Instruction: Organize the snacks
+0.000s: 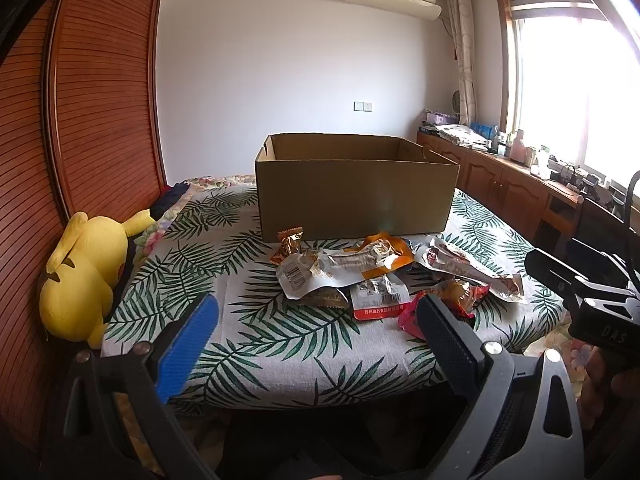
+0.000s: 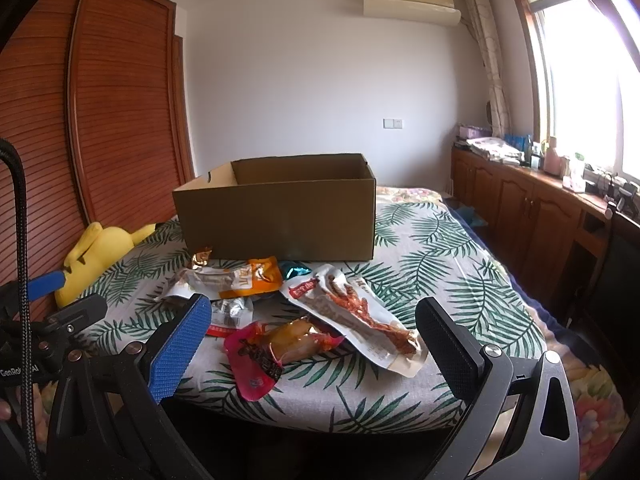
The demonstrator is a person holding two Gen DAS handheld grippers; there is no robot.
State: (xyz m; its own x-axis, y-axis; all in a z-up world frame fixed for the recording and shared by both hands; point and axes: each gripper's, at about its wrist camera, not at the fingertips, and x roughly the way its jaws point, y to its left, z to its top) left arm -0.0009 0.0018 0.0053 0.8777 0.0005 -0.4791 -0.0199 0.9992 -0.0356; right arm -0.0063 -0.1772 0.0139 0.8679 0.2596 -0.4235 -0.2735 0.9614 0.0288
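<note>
Currently both grippers hang at the near edge of the leaf-print tablecloth (image 1: 256,344), fingers spread wide, nothing between them. Left gripper (image 1: 316,344): fills the lower part of the left wrist view, blue-padded finger at lower left, black one at lower right, both clear of the packets. Right gripper (image 2: 314,344): same posture in its own view; its black body also shows at the right edge of the left wrist view.

Snack pile (image 1: 384,276) lies at frame centre, on the cloth just in front of the cardboard box (image 1: 356,196), top open, interior not visible from either camera. Right wrist view resolves the packets better:
- pink-red packet (image 2: 260,360), nearest, lower centre, between the spread fingers in frame but lying on the cloth;
- long clear packet with red contents (image 2: 360,316), right of it, angled toward lower right;
- orange-and-white packet (image 2: 240,280), behind, centre left;
- small teal wrapper (image 2: 294,269), touching the box front.

Yellow plush toy (image 1: 82,276) sits at left of frame, against the slatted wooden wardrobe (image 1: 100,92). Wooden cabinets (image 2: 524,204) run beneath the window, right side.
</note>
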